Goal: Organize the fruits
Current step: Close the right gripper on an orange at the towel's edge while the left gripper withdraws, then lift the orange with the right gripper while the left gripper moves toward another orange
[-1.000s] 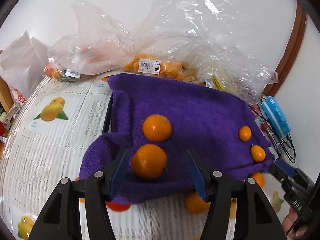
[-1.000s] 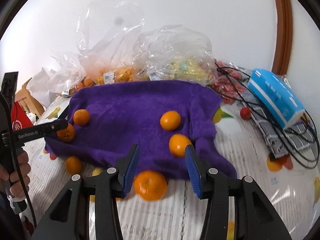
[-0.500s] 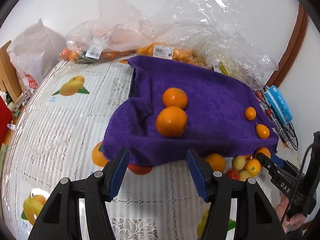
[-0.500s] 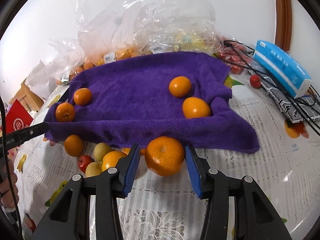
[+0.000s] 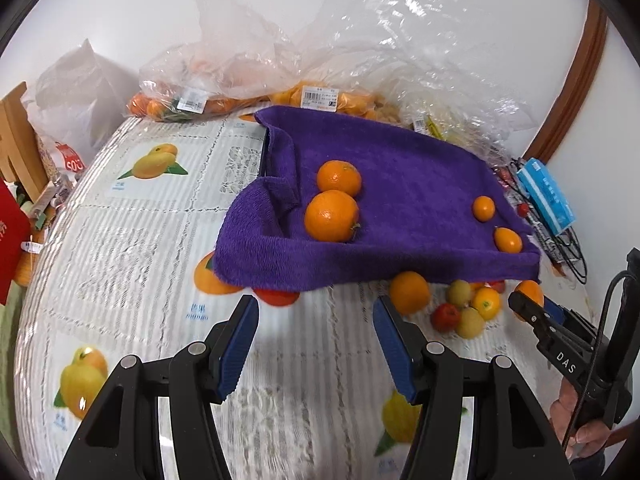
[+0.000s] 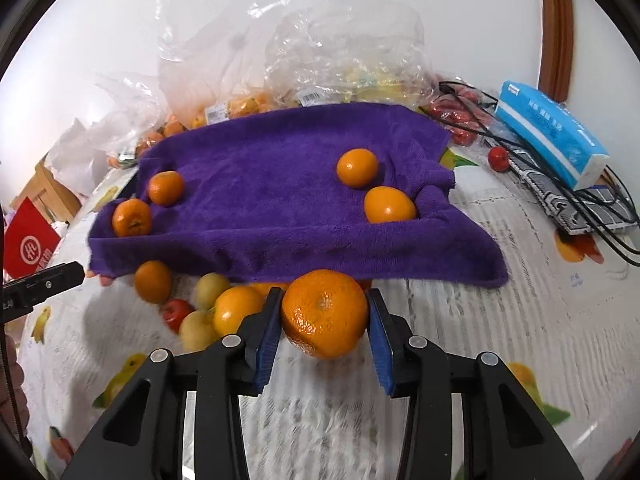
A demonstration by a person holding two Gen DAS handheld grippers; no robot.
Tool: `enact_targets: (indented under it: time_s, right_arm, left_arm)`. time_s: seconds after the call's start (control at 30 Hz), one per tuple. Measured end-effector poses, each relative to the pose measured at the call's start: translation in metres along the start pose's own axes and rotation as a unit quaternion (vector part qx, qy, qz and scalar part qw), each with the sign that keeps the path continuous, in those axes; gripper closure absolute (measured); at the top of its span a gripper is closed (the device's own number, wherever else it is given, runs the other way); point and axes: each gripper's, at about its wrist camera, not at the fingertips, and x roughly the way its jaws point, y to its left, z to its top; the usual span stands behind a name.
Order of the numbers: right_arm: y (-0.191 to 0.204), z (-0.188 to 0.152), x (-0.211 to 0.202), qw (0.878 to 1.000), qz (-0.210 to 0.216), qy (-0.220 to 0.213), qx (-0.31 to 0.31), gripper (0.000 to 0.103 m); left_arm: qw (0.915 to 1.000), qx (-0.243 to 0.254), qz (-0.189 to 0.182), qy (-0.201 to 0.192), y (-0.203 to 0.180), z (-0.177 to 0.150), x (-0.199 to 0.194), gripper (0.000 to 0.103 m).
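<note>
A purple towel (image 5: 400, 200) lies on the table with two large oranges (image 5: 331, 216) at its left and two small ones (image 5: 484, 208) at its right. It also shows in the right wrist view (image 6: 272, 200). My left gripper (image 5: 316, 340) is open and empty above the tablecloth, in front of the towel. My right gripper (image 6: 324, 320) is shut on a large orange (image 6: 324, 314) just in front of the towel's edge. A pile of loose fruit (image 6: 208, 312) lies to its left.
Plastic bags of fruit (image 5: 312, 64) line the wall behind the towel. A blue tissue pack (image 6: 552, 132) and black cables (image 6: 580, 200) lie at the right. A red box (image 6: 28, 248) and white bags stand at the left.
My left gripper has let go of an orange on the towel and pulled back over the tablecloth. My right gripper has closed on the large orange in front of the towel.
</note>
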Motion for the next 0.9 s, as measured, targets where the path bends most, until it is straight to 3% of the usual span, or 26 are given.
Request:
enact_targets:
  time_s: [0.33,0.6,0.9]
  right_arm:
    - [0.014,-0.017,-0.081,0.999,-0.001,-0.041,-0.016,0.062]
    - [0.011,-0.033,-0.133,0.998,-0.001,-0.067,-0.004,0.062]
    - [0.009,-0.044,-0.165,0.997,-0.015,-0.078,0.003,0.062]
  left_arm:
    - [0.9996,0.012,0.022,-0.013,-0.021,-0.023,-0.053,0.043]
    - [0.9995,0.02,0.001,-0.026,-0.038,-0.04,-0.086,0.041]
    - [0.9988,0.033,-0.007,-0.036,-0.054,-0.049,-0.103,0.037]
